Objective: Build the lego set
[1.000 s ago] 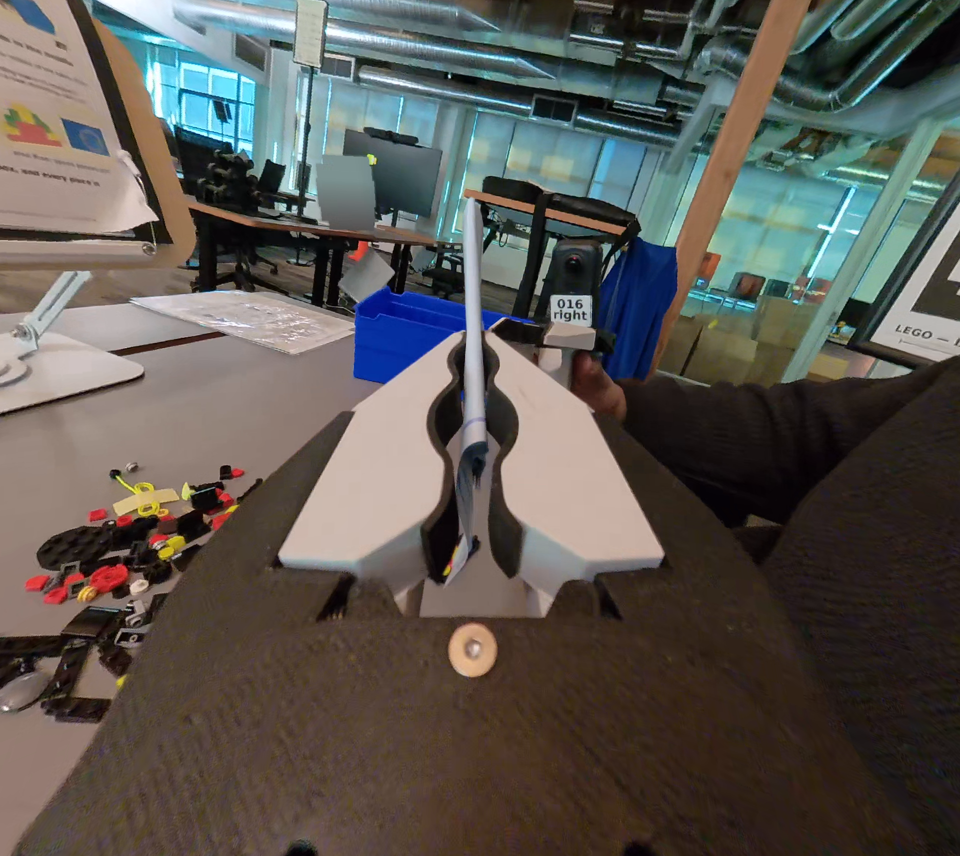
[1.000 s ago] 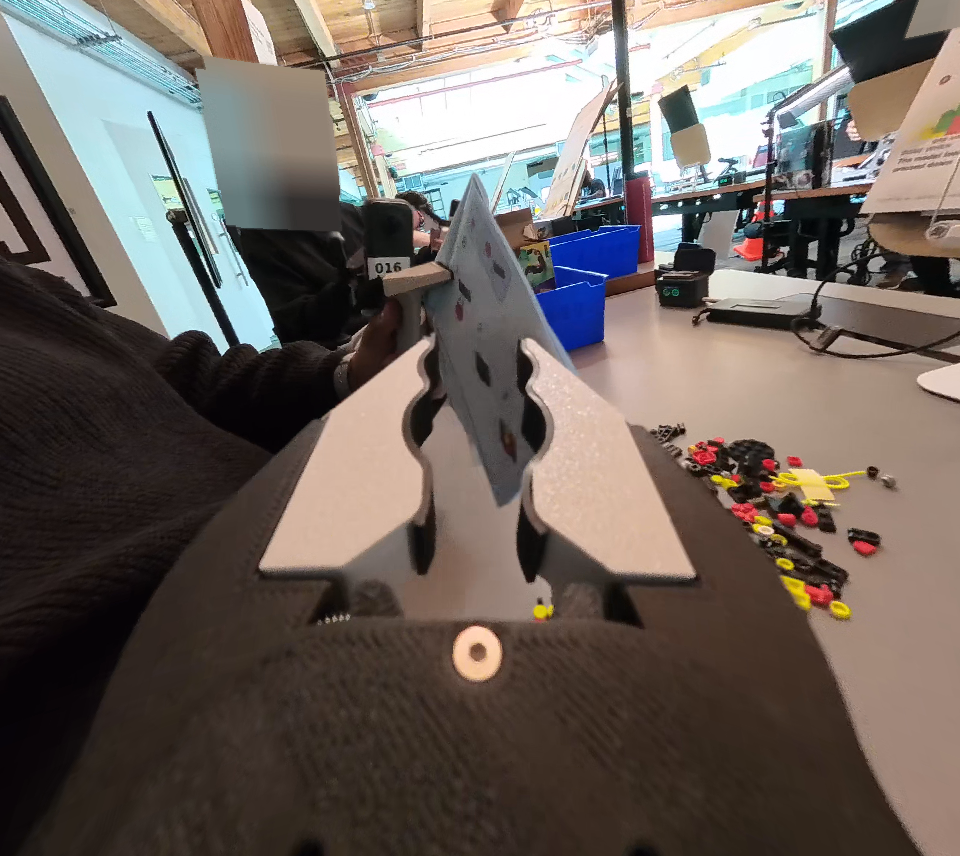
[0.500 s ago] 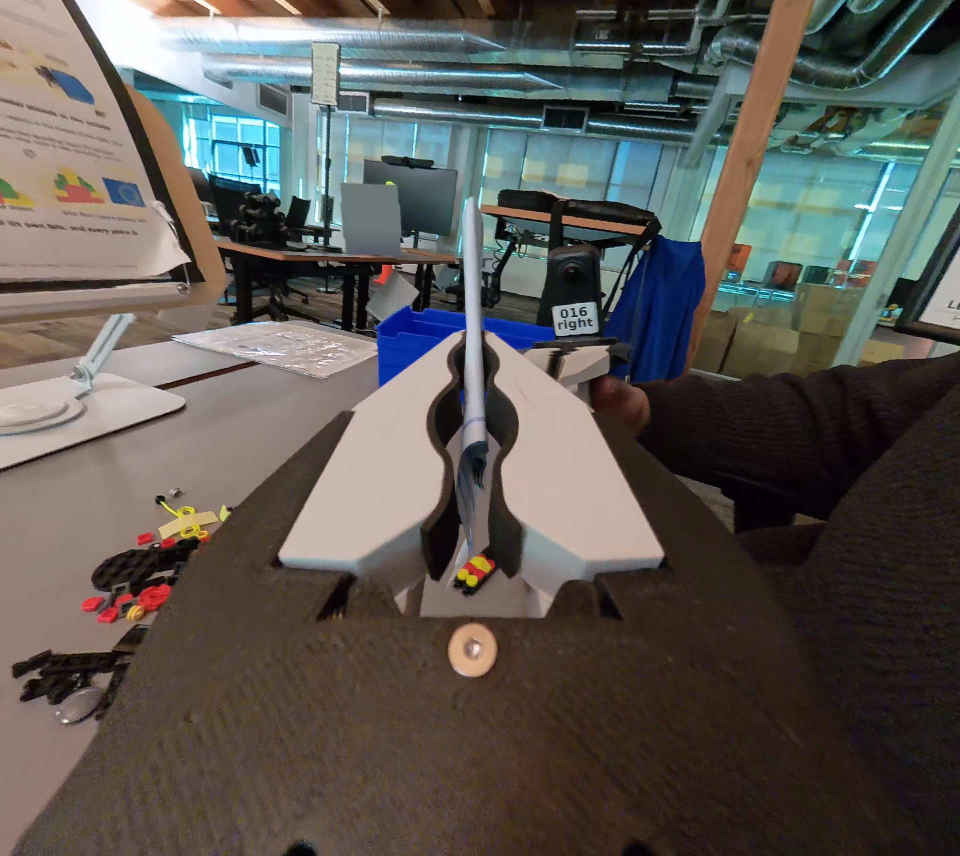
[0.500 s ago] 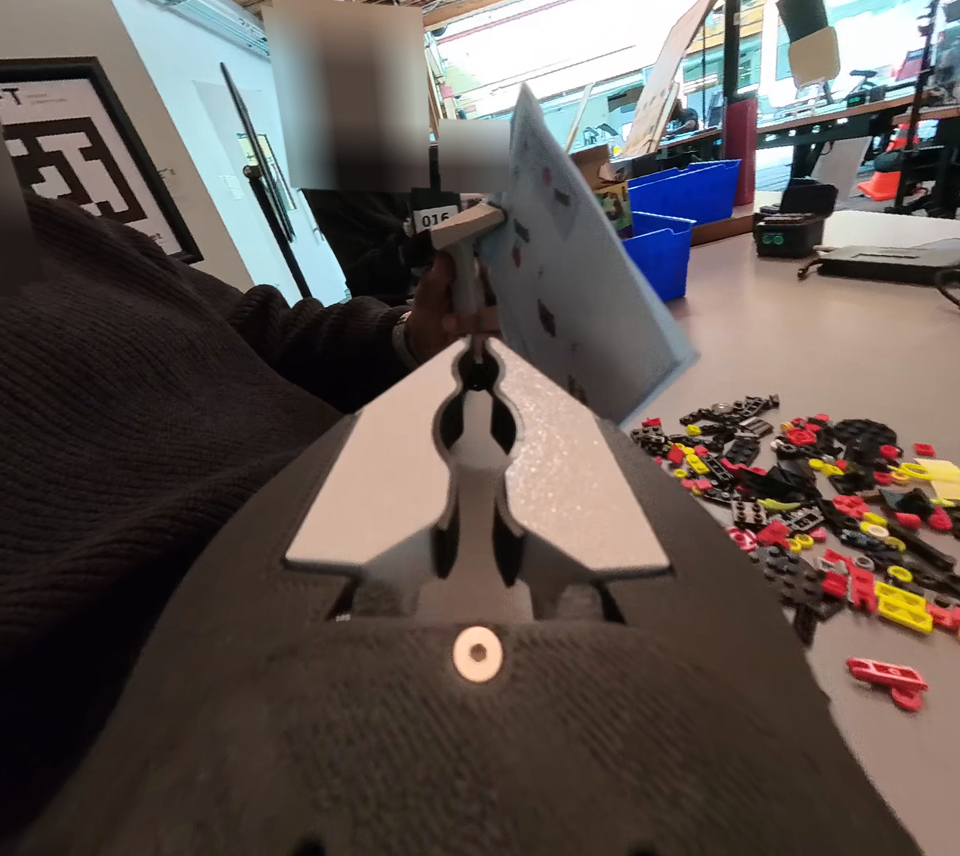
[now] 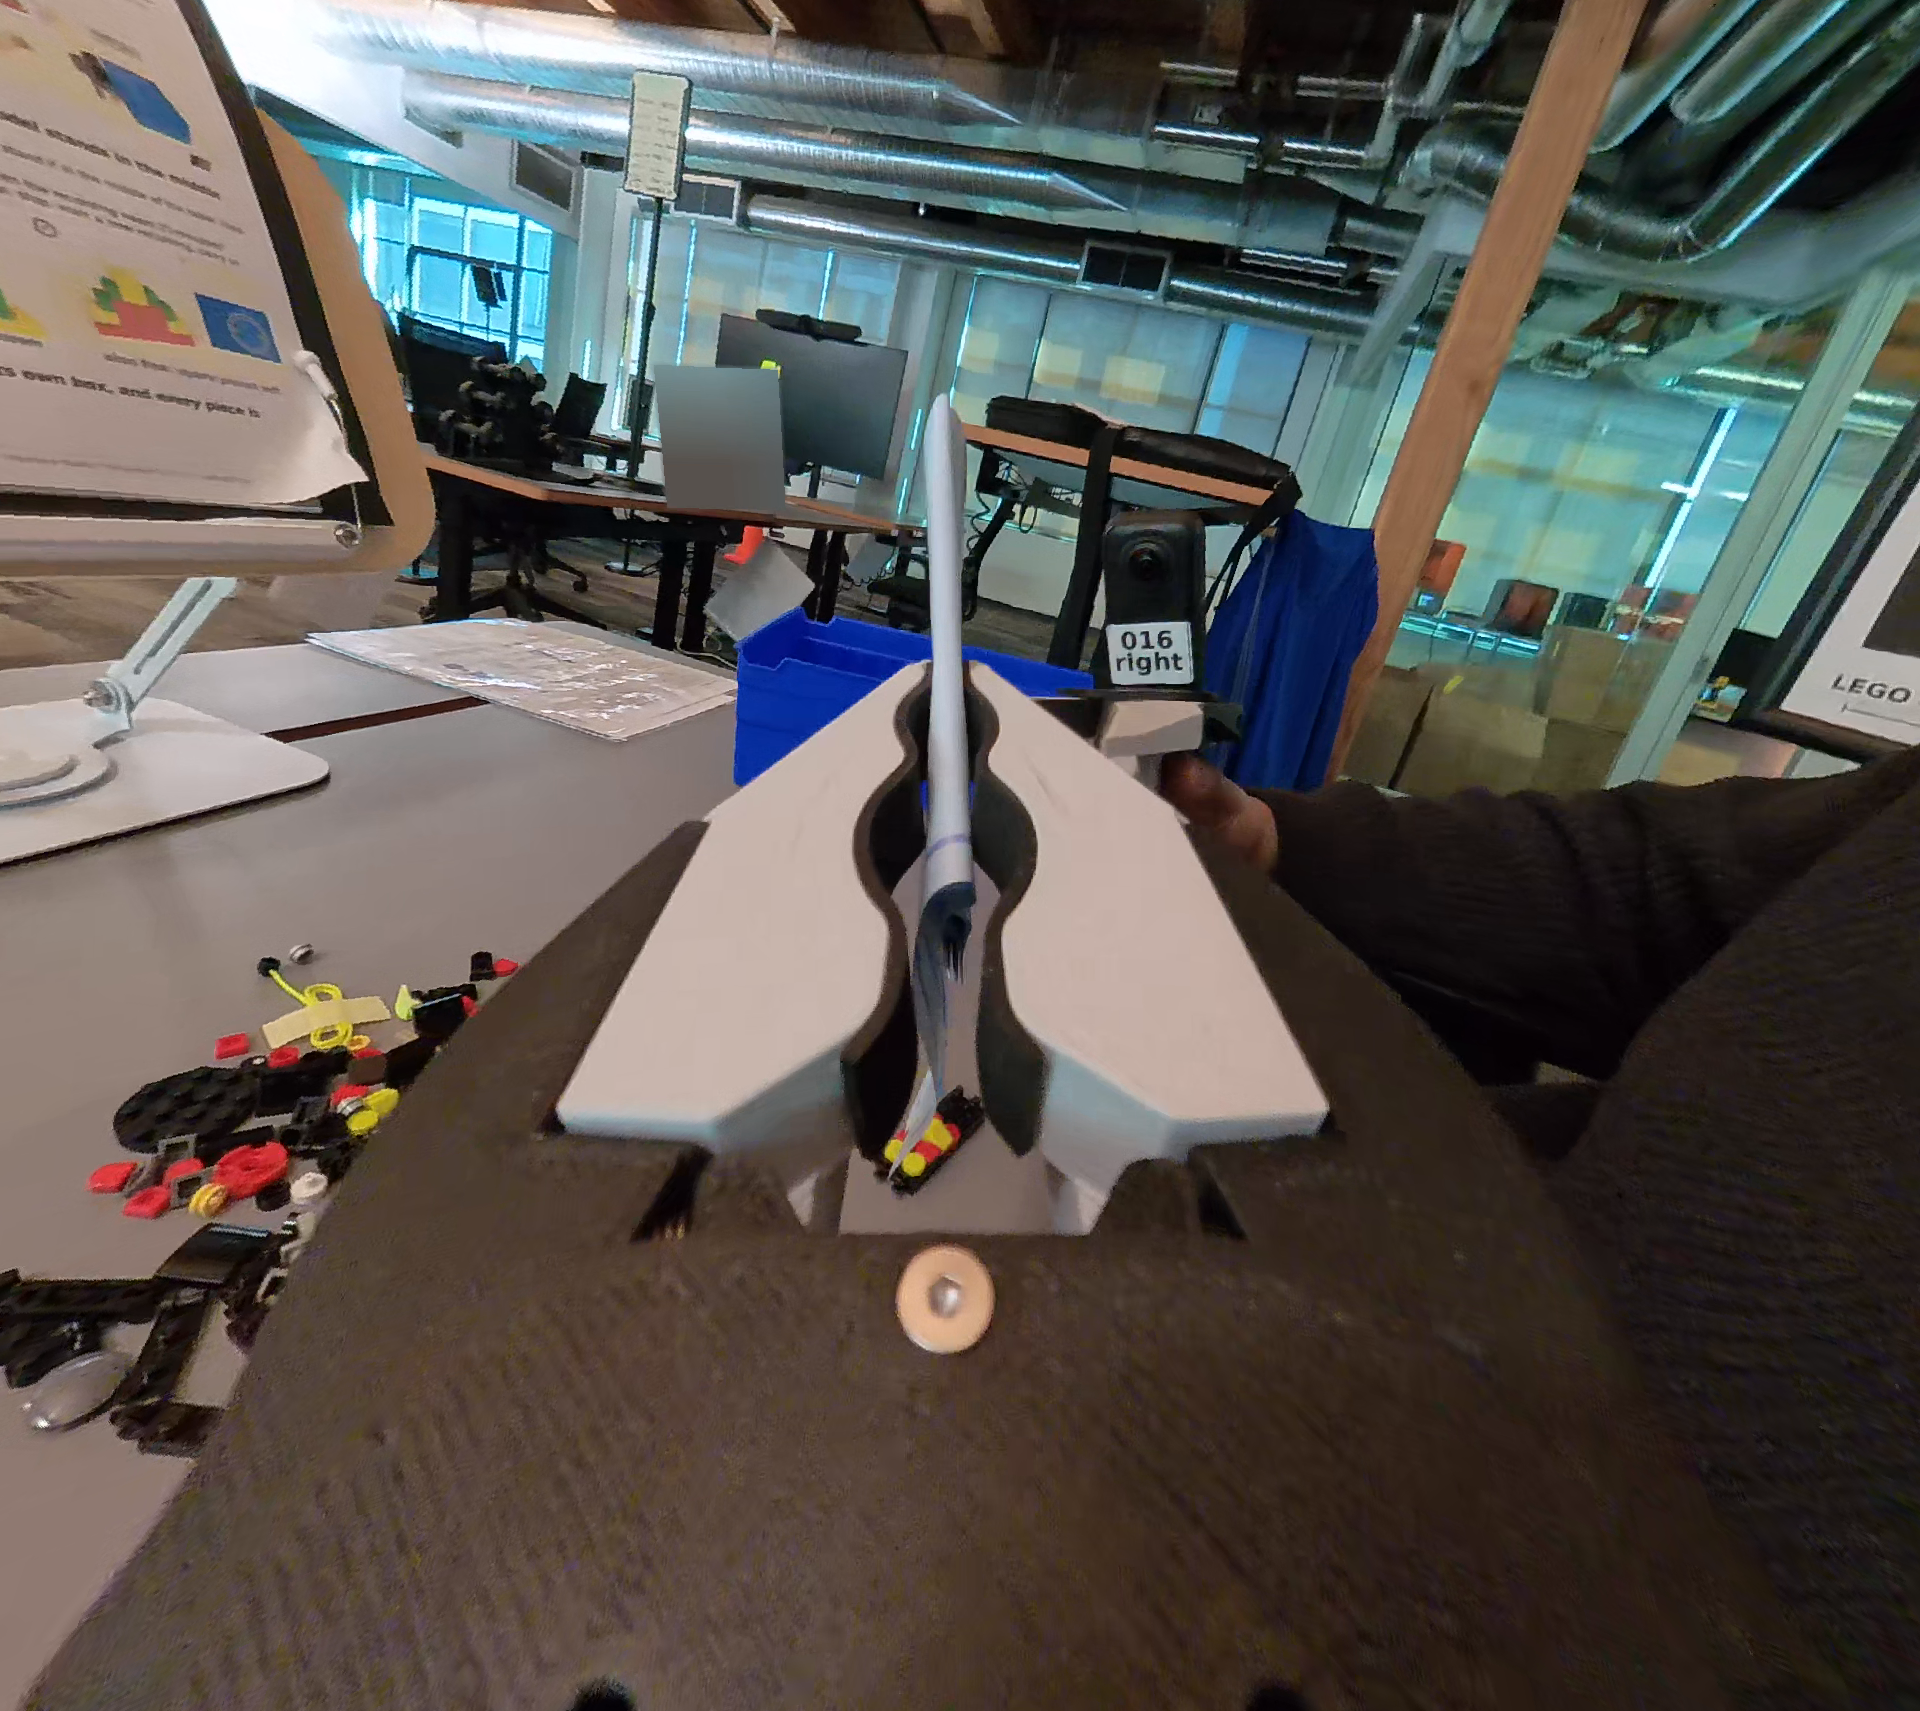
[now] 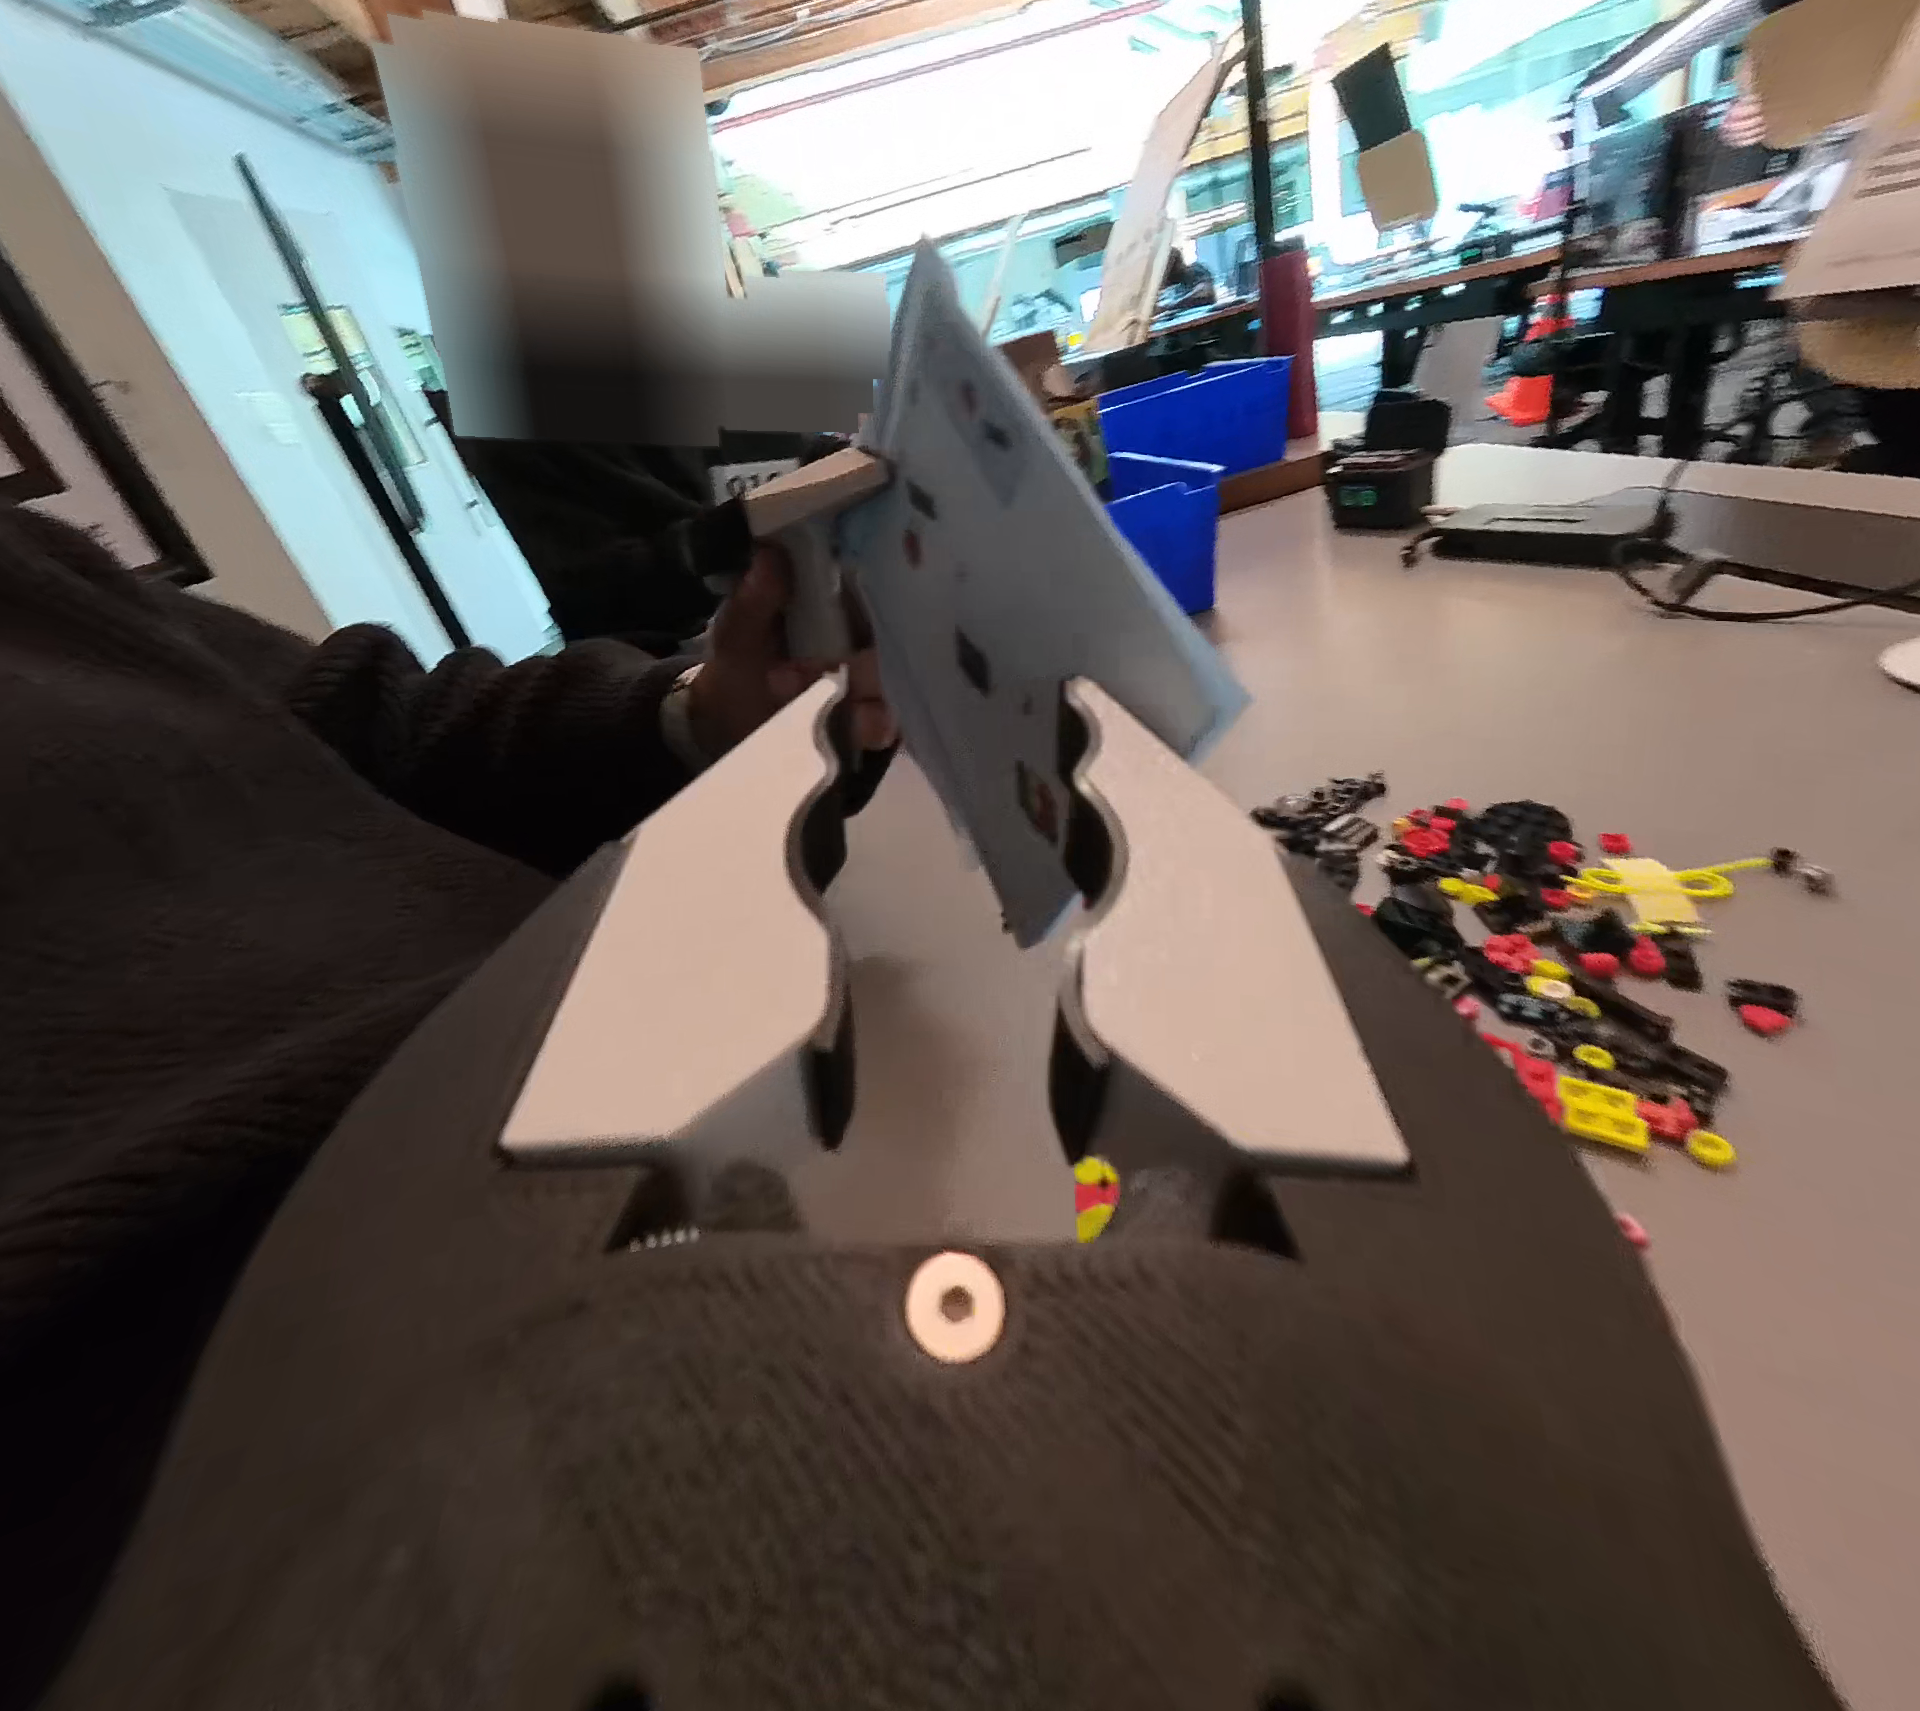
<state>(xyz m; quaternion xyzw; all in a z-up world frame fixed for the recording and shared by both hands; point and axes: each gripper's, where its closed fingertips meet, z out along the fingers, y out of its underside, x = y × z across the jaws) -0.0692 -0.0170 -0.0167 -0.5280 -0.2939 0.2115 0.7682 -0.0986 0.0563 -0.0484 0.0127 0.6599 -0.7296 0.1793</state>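
Observation:
My left gripper (image 5: 945, 687) is shut on a pale blue instruction booklet (image 5: 943, 581), which I see edge-on, standing up between the pads. The right wrist view shows the same booklet (image 6: 997, 581) flat-on, held at its upper left edge by the left gripper (image 6: 831, 482). My right gripper (image 6: 951, 705) is open. The booklet's lower corner hangs between its fingers, close to the right finger (image 6: 1143, 830), and is not pinched. The right gripper (image 5: 1153, 726) also shows just right of the booklet in the left wrist view. Loose black, red and yellow lego pieces (image 5: 239, 1131) (image 6: 1558, 934) lie on the grey table (image 6: 1455, 705).
Blue bins (image 5: 821, 695) (image 6: 1174, 518) stand at the table's far side. A white stand (image 5: 156, 768) carries a printed sheet at the left, with a clear plastic bag (image 5: 520, 674) behind it. A black device and cables (image 6: 1558, 518) lie at the far right. A person's dark sleeves flank both grippers. The left gripper's tips are roughly 9 cm from the right gripper's.
The right gripper's pads came together on air beside the booklet half a second ago. They have opened again, now around its lower corner. The left gripper kept its hold throughout.

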